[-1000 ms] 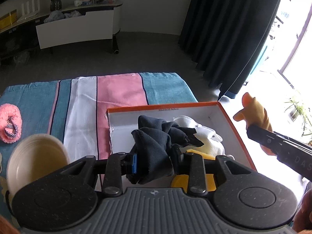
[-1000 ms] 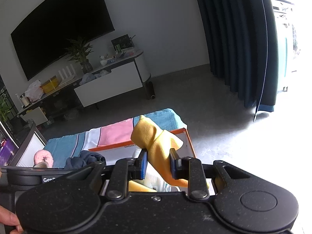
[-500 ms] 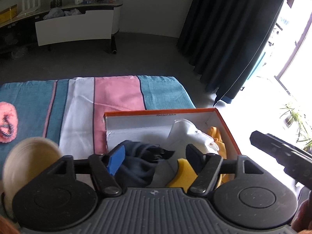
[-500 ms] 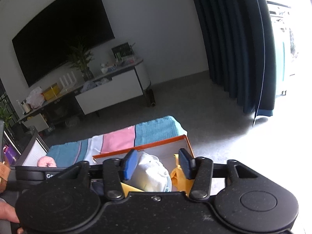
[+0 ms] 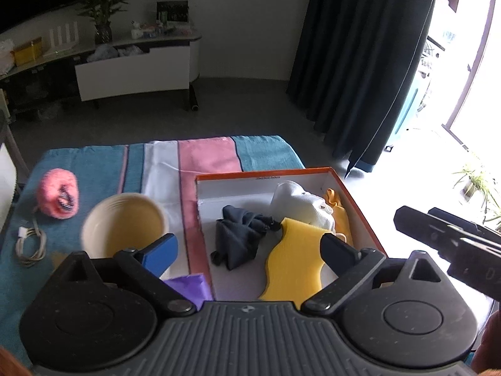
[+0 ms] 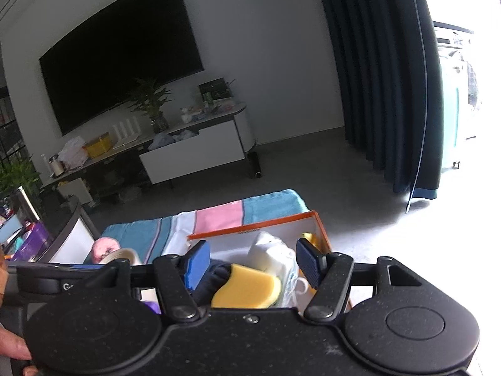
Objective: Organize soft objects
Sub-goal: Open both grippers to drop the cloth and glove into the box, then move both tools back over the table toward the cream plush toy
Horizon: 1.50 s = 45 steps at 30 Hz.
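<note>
An orange-rimmed white box (image 5: 350, 194) sits on the striped cloth. In it lie a dark navy cloth (image 5: 239, 230), a white soft bundle (image 5: 297, 202), a yellow sponge (image 5: 296, 261) and an orange-yellow cloth (image 5: 336, 206). My left gripper (image 5: 249, 249) is open and empty, above the box's near side. My right gripper (image 6: 252, 263) is open and empty, above the same box (image 6: 321, 228); the sponge (image 6: 247, 289), white bundle (image 6: 271, 255) and navy cloth (image 6: 216, 277) show between its fingers. A pink fluffy item (image 5: 58, 195) lies on the cloth at left.
A cream bowl (image 5: 123, 224) stands left of the box. A white cable (image 5: 28, 242) lies at the far left, a purple item (image 5: 188, 286) near my left finger. The right gripper's body (image 5: 451, 241) shows at the right. Beyond the table are floor, TV console and dark curtains.
Both grippers opened: the left let the navy cloth drop into the box, the right let go the orange-yellow cloth into it. Both pulled back and up.
</note>
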Available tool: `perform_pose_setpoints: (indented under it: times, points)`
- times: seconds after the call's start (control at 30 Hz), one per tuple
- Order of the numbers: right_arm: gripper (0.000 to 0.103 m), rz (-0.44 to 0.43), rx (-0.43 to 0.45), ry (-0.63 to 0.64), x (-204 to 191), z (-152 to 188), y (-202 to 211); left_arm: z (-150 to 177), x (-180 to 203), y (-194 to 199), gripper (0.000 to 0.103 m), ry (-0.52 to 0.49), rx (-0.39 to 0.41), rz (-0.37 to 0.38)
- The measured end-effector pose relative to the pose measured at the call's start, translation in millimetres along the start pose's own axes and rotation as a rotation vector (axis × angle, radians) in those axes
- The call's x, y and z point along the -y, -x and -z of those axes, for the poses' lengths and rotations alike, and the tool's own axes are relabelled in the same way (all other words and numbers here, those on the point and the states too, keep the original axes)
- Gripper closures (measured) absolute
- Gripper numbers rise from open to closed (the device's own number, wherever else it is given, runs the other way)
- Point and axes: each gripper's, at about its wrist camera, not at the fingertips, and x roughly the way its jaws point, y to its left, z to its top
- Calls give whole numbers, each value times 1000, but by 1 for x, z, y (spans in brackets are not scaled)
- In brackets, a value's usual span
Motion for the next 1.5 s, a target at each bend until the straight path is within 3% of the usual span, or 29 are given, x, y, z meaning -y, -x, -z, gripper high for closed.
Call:
perform_pose_setpoints:
  times: [0.27, 0.77, 1.23, 1.5]
  points:
    - [29, -85, -16, 64, -47, 9, 10, 18, -21, 32, 2, 7, 45, -29]
    - [29, -247, -111, 183, -139, 46, 0, 53, -110, 76, 3, 127, 82, -168]
    - [29, -272, -199, 225, -151, 79, -2, 93, -184, 83, 3, 278, 29, -276]
    - [29, -300, -225, 286, -162, 89, 0, 99, -196, 71, 3, 287, -3, -270]
